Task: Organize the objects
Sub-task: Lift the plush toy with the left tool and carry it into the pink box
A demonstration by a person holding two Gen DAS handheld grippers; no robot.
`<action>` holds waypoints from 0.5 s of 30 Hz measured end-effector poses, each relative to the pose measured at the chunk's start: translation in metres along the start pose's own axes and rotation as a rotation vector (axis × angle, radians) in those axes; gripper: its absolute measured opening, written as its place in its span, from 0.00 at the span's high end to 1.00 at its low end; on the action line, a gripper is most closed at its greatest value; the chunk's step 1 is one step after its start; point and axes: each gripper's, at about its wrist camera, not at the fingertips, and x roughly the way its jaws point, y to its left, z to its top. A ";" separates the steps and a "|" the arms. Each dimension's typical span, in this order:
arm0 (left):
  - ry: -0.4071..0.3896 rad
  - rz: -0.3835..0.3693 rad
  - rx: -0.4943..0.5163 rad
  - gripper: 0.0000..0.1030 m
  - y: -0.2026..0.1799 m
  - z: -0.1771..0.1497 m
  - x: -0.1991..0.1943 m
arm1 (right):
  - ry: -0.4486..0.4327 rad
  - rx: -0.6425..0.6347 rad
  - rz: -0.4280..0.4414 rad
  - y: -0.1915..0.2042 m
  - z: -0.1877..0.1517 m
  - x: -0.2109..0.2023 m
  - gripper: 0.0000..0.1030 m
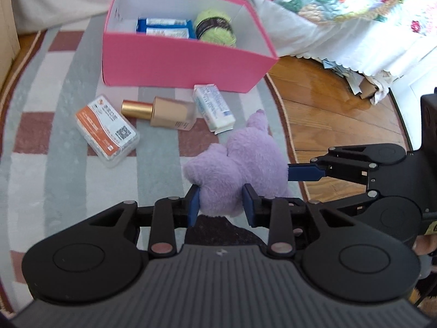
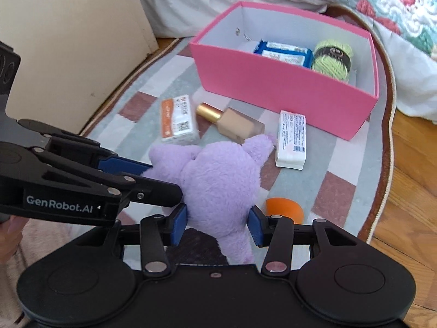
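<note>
Now you hold the purple plush toy [image 1: 240,161] with both grippers.
Your left gripper [image 1: 221,203] and right gripper [image 2: 218,222] both tip down, each squeezing the toy above the striped rug [image 1: 54,63], near the pink box [image 1: 174,63].

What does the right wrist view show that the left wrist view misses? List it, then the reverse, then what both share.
Only the right wrist view: an orange ball on the rug beside the plush, and a beige panel at the left.

Only the left wrist view: the bed skirt's scalloped edge with papers beneath it.

Both: the purple plush toy gripped by both grippers, the pink box holding green yarn and blue packets, the gold-capped bottle and two small packages on the rug.
</note>
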 end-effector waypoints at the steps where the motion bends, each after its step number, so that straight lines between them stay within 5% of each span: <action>1: -0.004 0.005 0.009 0.70 -0.004 0.000 -0.008 | -0.002 -0.003 0.003 0.003 0.001 -0.006 0.49; 15: -0.094 0.035 0.100 0.69 -0.048 0.015 -0.093 | -0.092 -0.069 -0.018 0.034 0.020 -0.094 0.49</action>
